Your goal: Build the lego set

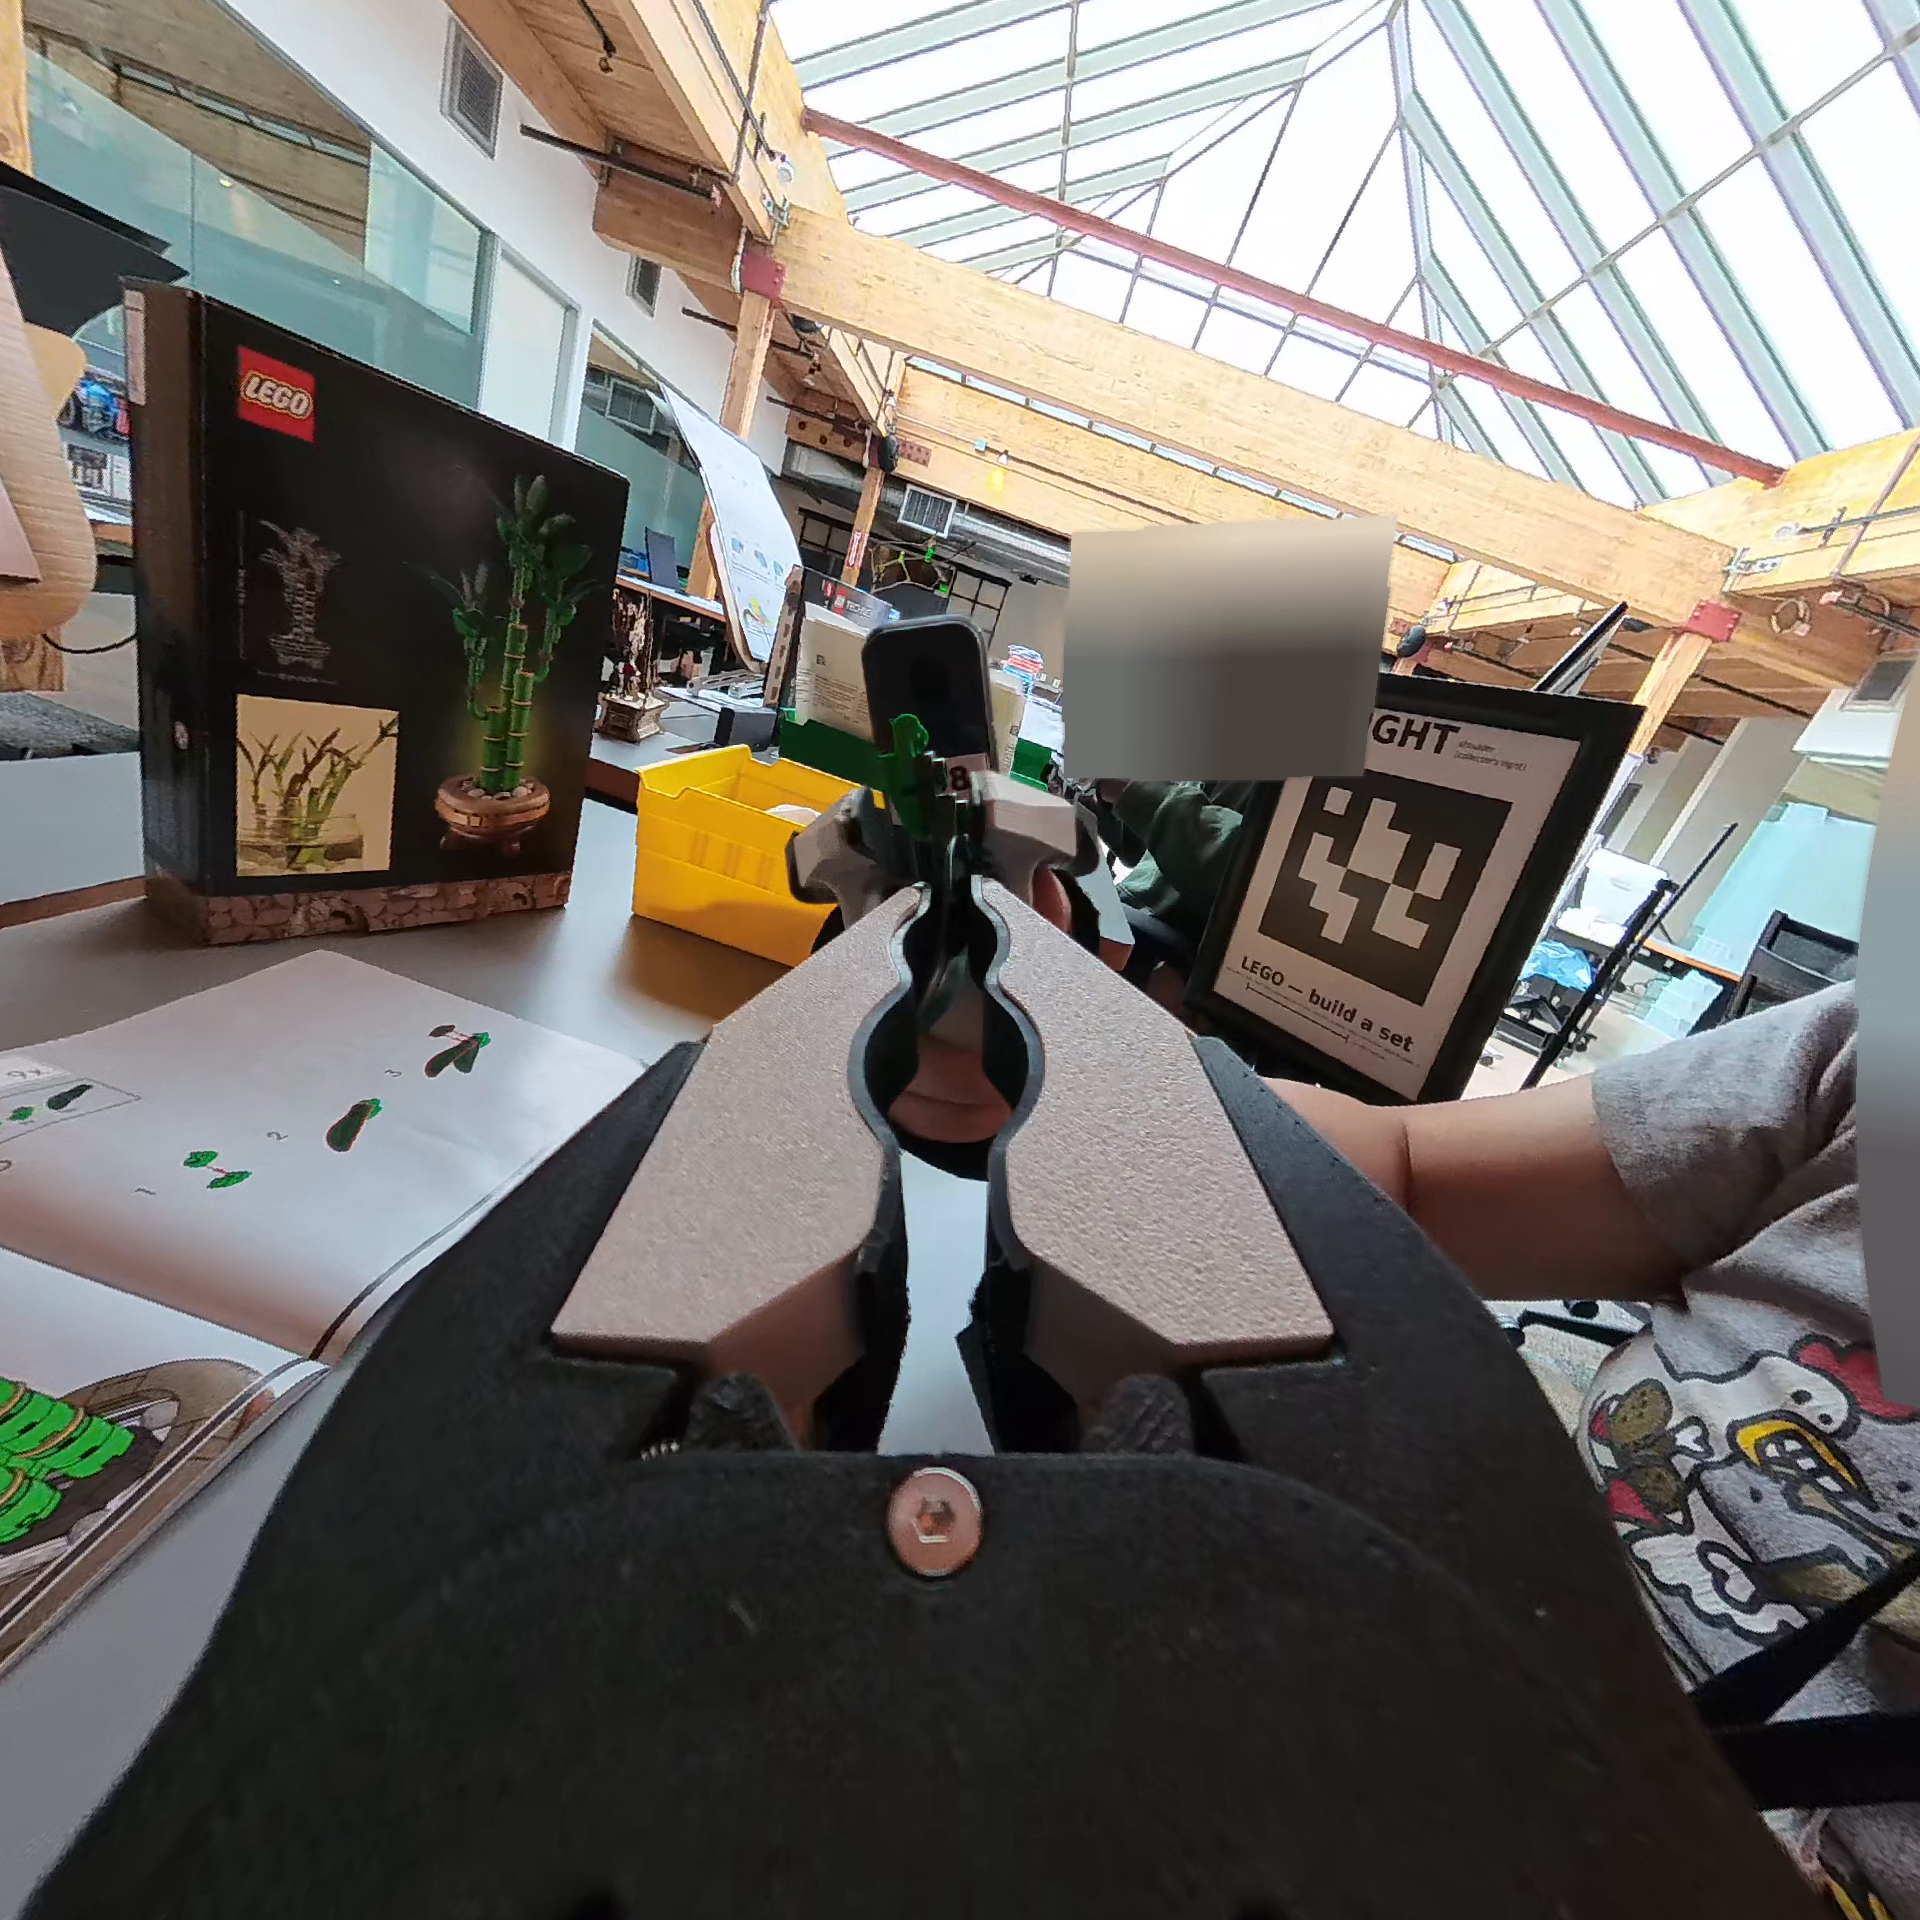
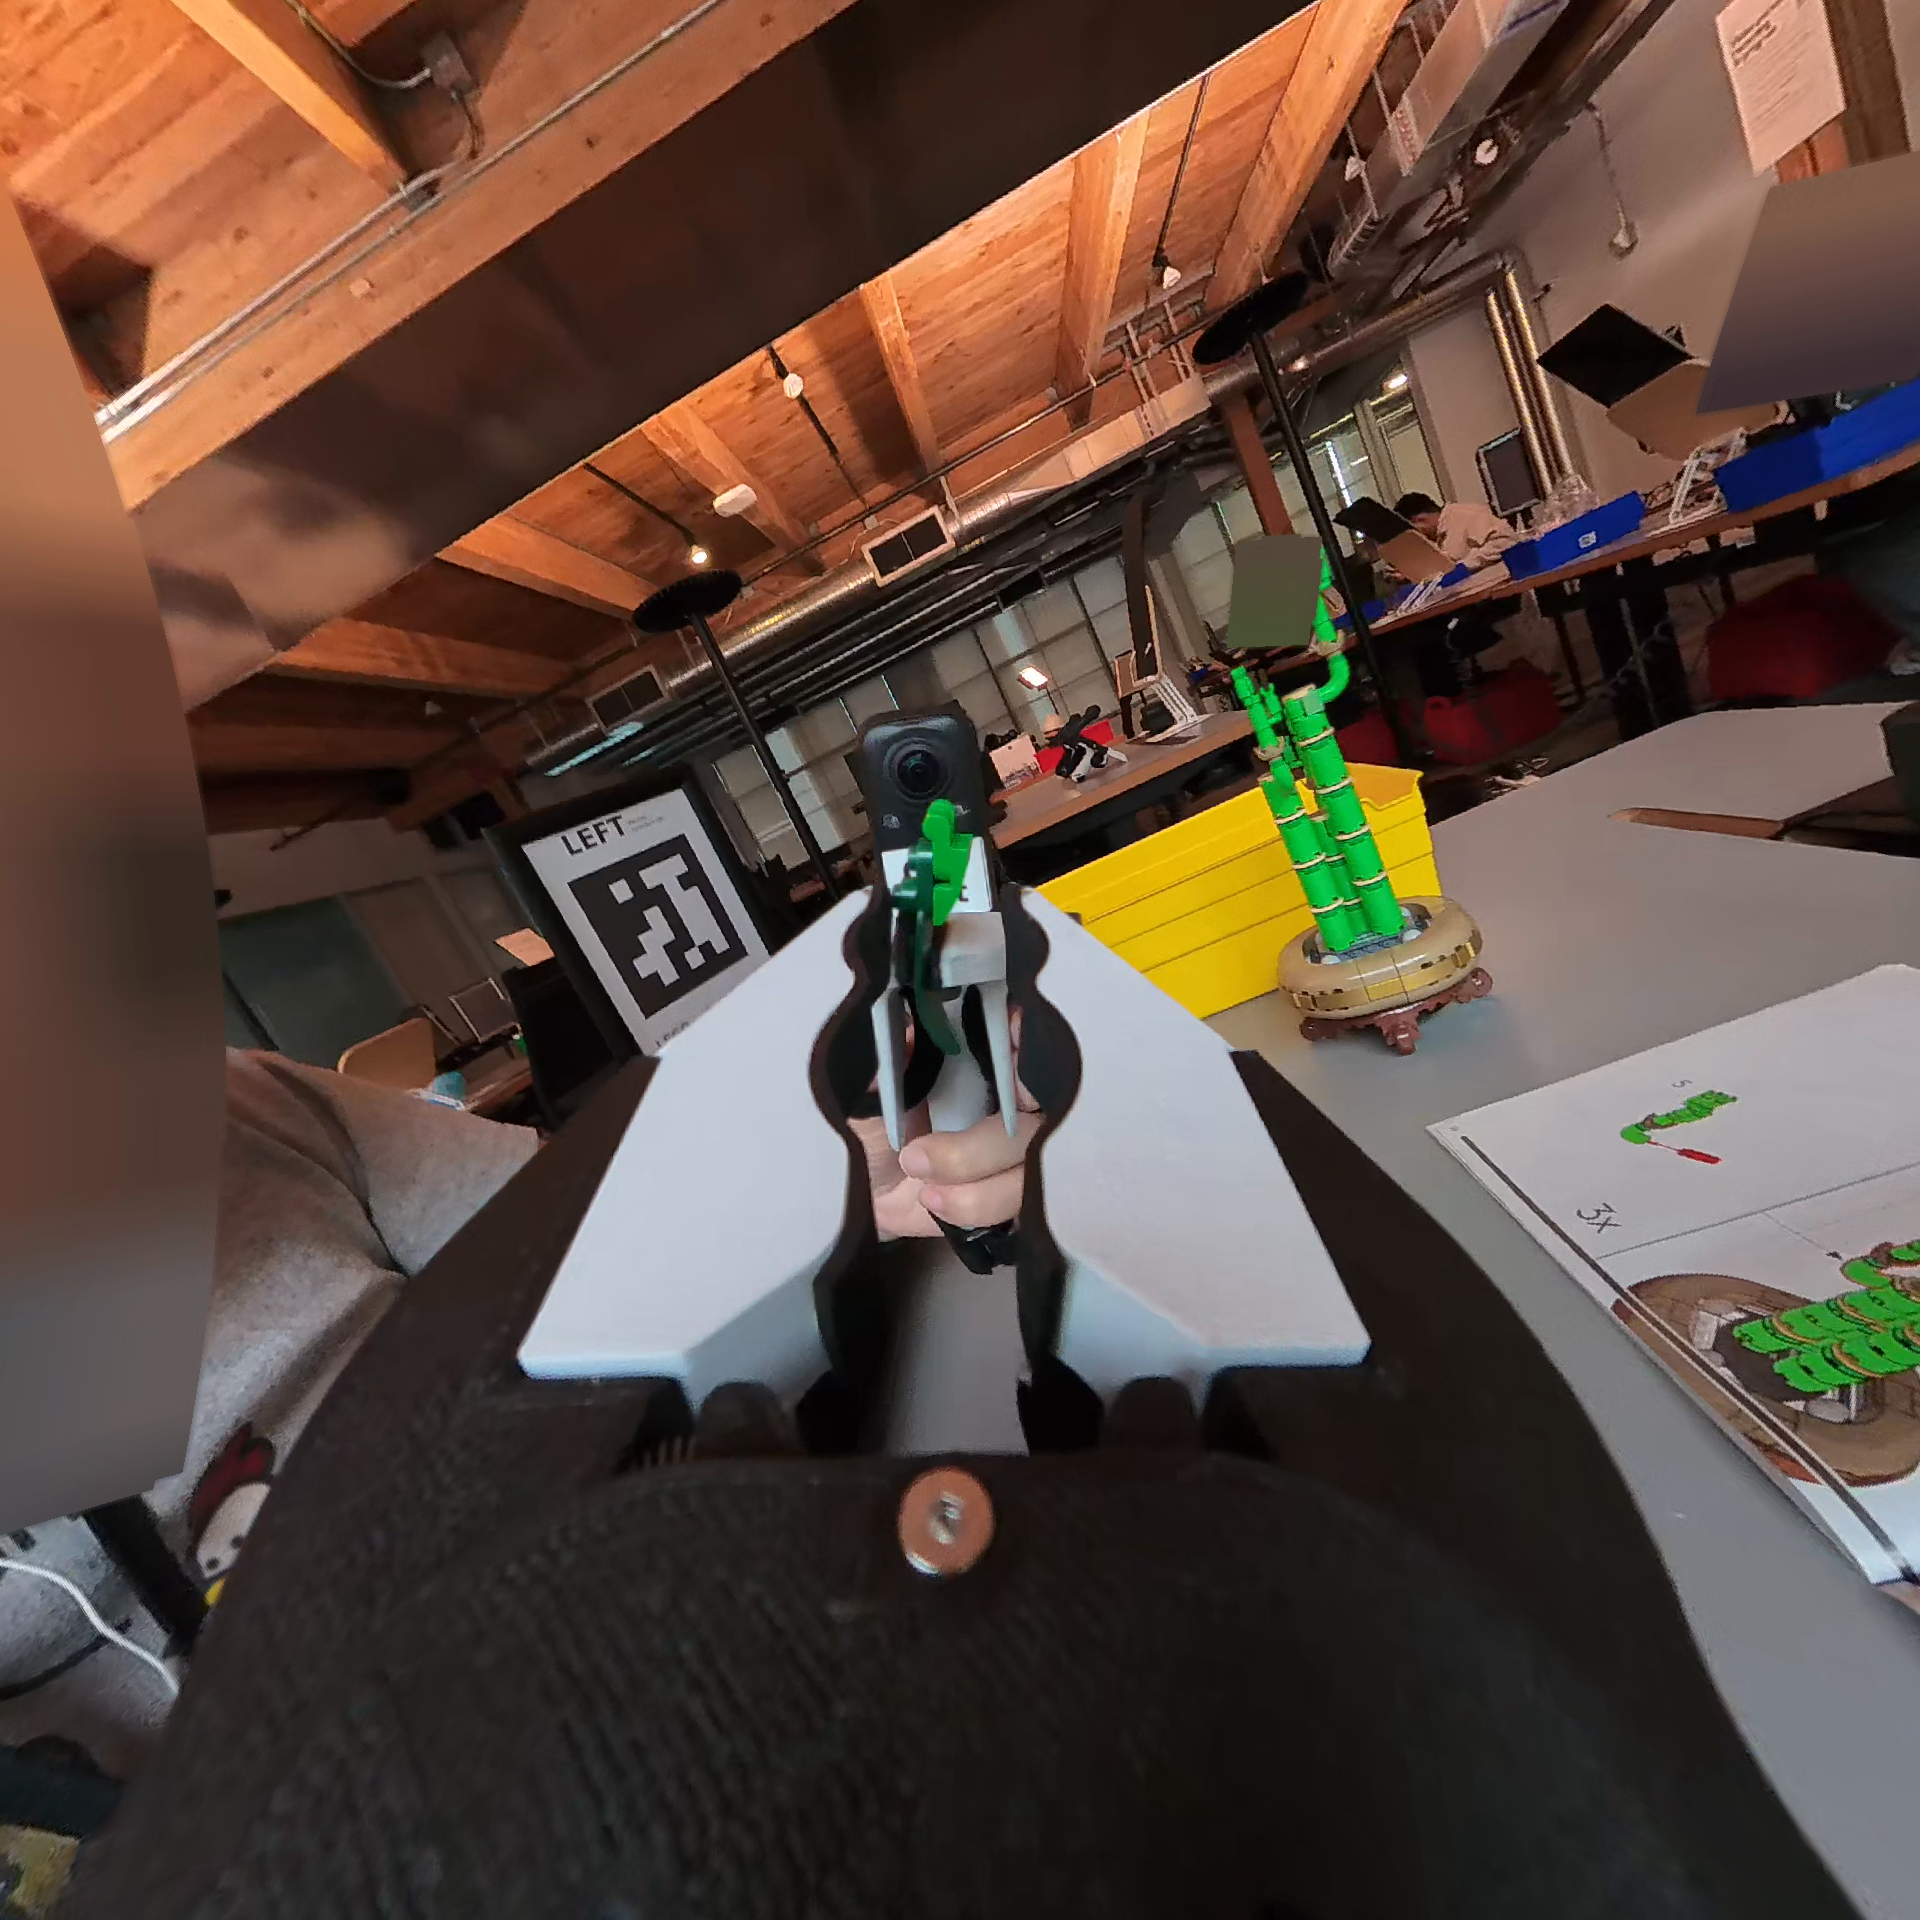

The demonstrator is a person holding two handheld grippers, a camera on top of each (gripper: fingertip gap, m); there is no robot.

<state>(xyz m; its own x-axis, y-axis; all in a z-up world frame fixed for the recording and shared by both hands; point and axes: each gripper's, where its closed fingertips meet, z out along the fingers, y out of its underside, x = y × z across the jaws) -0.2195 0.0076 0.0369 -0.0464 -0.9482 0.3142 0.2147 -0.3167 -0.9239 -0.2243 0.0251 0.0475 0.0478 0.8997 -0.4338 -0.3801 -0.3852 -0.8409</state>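
Observation:
My left gripper (image 1: 948,899), with tan fingers, is shut on a dark green leaf piece (image 1: 940,961) that runs up between its tips. A bright green leaf piece (image 1: 906,764) sits at its far end. My right gripper (image 2: 943,920), with pale grey fingers, faces the left one tip to tip and closes around the same green leaf pieces (image 2: 938,862). In the left wrist view the right gripper (image 1: 935,831) flanks the green piece. Both are held in the air above the table. The part-built bamboo model (image 2: 1340,862) stands on its round tan base at the right.
An open instruction booklet (image 1: 260,1101) lies on the grey table (image 2: 1610,914) and also shows in the right wrist view (image 2: 1714,1174). A yellow bin (image 1: 717,831) and the set's black box (image 1: 364,644) stand behind. Framed marker boards (image 1: 1392,894) (image 2: 644,914) stand on both sides. The tips of both grippers are at nearly the same place.

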